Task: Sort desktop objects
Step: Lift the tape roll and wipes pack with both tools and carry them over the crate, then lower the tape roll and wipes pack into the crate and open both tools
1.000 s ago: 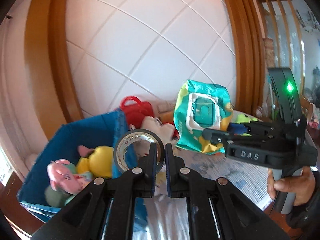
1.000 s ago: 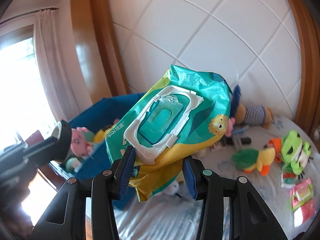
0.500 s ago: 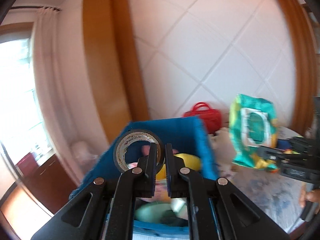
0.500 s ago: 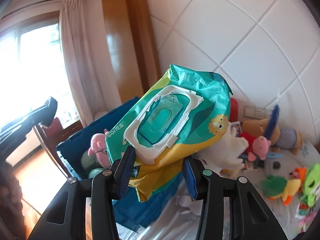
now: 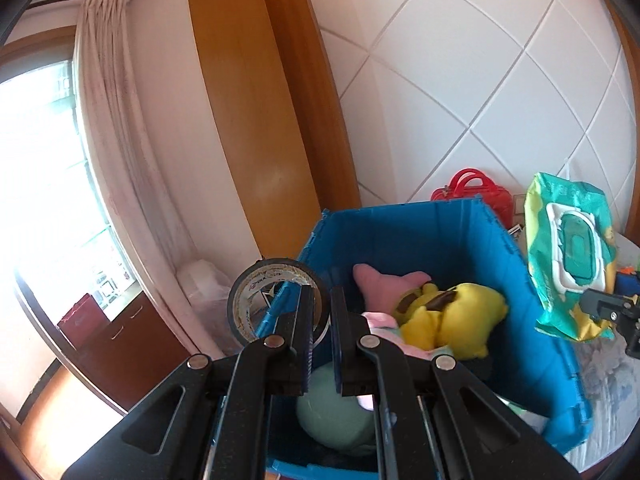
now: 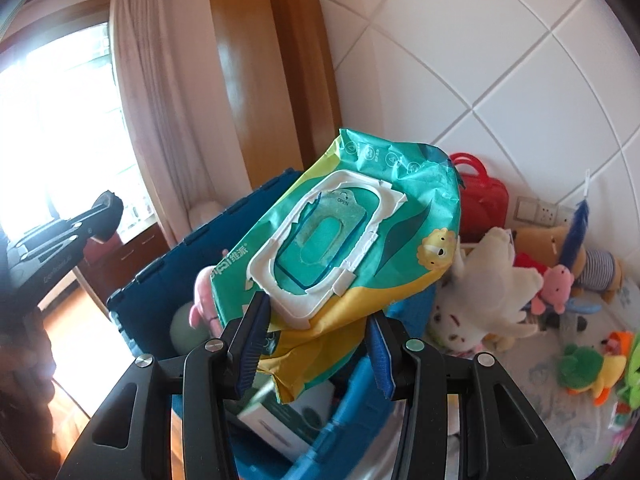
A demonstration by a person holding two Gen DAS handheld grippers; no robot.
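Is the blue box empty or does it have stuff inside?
Not empty. The blue box already holds a yellow plush toy, a pink plush and a pale green one.

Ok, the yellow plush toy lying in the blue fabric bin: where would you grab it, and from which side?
Probably from above. The yellow plush toy lies on top of the other toys in the blue fabric bin, whose tall walls block a side approach. Pinch its rounded, soft body across the narrower width, not the dark patch on top. Both grippers are full, though: the left gripper holds a tape roll, the right gripper a wipes pack.
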